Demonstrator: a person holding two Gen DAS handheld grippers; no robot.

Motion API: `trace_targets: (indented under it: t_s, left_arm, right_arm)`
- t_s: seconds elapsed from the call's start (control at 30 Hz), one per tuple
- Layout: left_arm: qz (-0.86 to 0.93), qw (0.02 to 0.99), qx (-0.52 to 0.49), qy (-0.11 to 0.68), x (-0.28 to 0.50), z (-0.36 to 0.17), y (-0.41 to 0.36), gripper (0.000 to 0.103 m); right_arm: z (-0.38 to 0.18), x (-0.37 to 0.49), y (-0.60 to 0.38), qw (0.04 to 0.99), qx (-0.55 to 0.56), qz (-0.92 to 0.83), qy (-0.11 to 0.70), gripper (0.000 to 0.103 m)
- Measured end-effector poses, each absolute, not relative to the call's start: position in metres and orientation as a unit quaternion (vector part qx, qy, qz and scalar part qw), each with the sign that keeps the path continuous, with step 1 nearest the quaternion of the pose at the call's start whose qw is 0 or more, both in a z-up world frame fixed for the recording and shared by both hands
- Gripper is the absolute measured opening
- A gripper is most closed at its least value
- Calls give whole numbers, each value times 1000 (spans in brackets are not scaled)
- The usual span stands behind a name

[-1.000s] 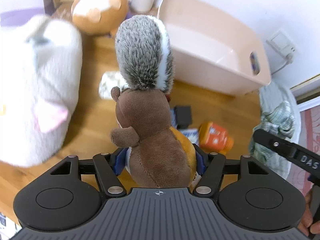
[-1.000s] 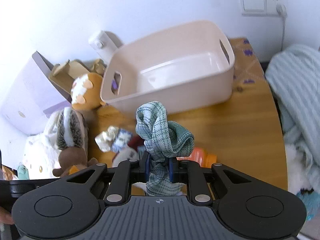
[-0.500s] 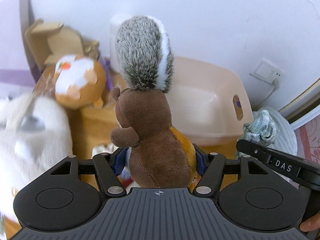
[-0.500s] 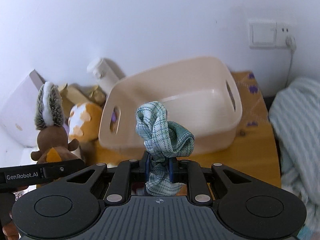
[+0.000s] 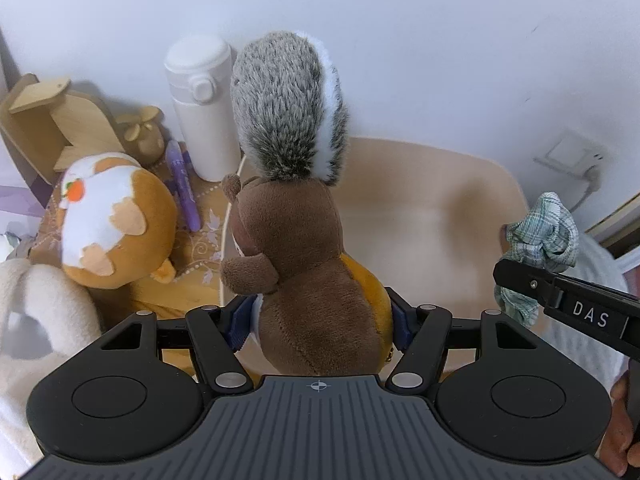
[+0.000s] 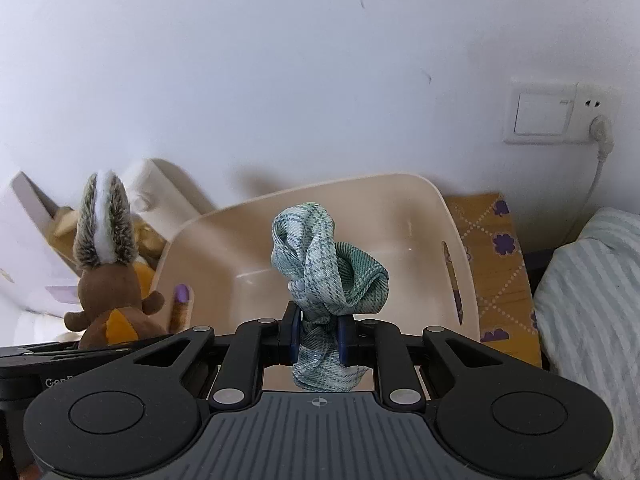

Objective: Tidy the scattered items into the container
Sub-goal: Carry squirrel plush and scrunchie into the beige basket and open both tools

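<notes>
Squirrel plush (image 5: 304,264): brown body, orange belly, grey-and-white tail upright; clamped at the lower body by the left gripper (image 5: 320,322), held above the near left part of the beige tub (image 5: 460,216).
Left tongs: closed narrow on the squirrel plush, blue pads pressing both its sides.
Green plaid cloth (image 6: 326,276): bunched and knotted, pinched at its lower end by the right gripper (image 6: 319,334), its bulk standing above the fingertips, in front of the tub's open interior.
Right tongs: nearly together, gripping the cloth.
Beige tub: set against the white wall, slot handles at both ends, nothing seen lying on its visible floor.
Left of the tub: white flask (image 5: 204,108) upright by the wall, purple pen (image 5: 182,184) on the table, orange-and-white plush (image 5: 116,216), wooden stand (image 5: 52,120).
Right of the tub: patterned yellow mat (image 6: 496,264), striped bedding (image 6: 592,300), wall socket (image 6: 560,110) with a plug in it.
</notes>
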State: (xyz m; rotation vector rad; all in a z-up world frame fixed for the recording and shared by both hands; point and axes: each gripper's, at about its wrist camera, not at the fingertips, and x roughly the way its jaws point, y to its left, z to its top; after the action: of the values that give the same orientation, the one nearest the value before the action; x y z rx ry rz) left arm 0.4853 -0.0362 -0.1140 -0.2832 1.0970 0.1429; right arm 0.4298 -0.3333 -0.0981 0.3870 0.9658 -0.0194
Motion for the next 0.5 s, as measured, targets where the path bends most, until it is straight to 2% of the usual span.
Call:
trace_targets:
  t_s: [0.5]
  left_arm:
    - [81,790,-115,596,526,-185,-50,68]
  right_arm:
    - [-166,463,-340,836,186,-39,515,19]
